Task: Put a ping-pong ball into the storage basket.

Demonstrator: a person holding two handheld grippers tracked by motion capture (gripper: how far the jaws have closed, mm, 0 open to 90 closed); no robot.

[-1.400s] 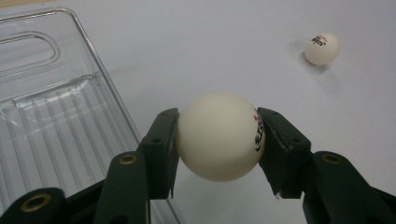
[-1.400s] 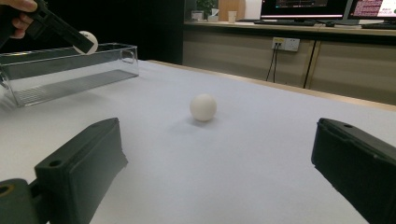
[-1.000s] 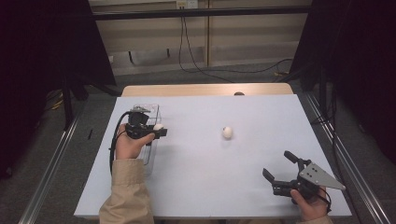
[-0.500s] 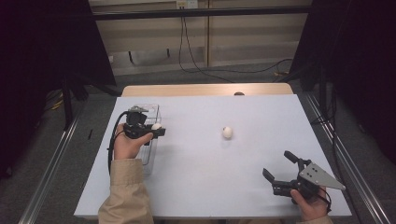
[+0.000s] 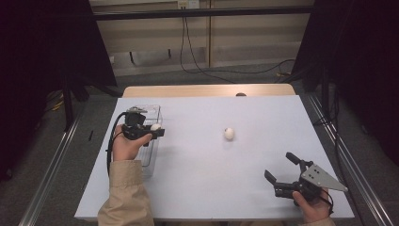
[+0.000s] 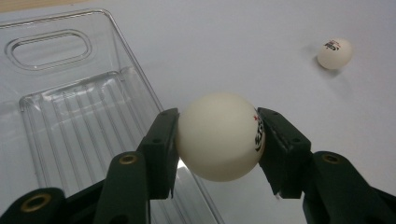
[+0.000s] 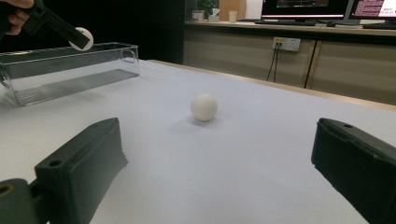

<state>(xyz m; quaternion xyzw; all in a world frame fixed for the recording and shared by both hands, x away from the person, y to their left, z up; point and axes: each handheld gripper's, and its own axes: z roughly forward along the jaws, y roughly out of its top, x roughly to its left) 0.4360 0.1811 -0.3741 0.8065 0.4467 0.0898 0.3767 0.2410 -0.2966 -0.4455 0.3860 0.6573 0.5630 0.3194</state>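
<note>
Your left gripper [image 5: 157,131] is clamped on one ball [image 6: 219,136] at the right rim of the empty clear bin [image 6: 70,116]. Your right gripper [image 5: 278,172] waits with jaws spread at five o'clock; the second ball [image 5: 229,133] sits mid-table, not yet collected.

Two white balls: one ball [image 6: 219,136] clamped between the jaws of the left hand-held gripper [image 5: 151,130], the other ball [image 5: 229,133] lying on the table [image 5: 211,179]. One clear plastic bin [image 6: 60,116], empty inside. One table. Two hand-held grippers, the left one and the right hand-held gripper [image 5: 278,173], whose jaws stand wide apart. In the right gripper view, two computer screens [image 7: 306,8] on a far counter, and one wall socket plate [image 7: 286,44].
</note>
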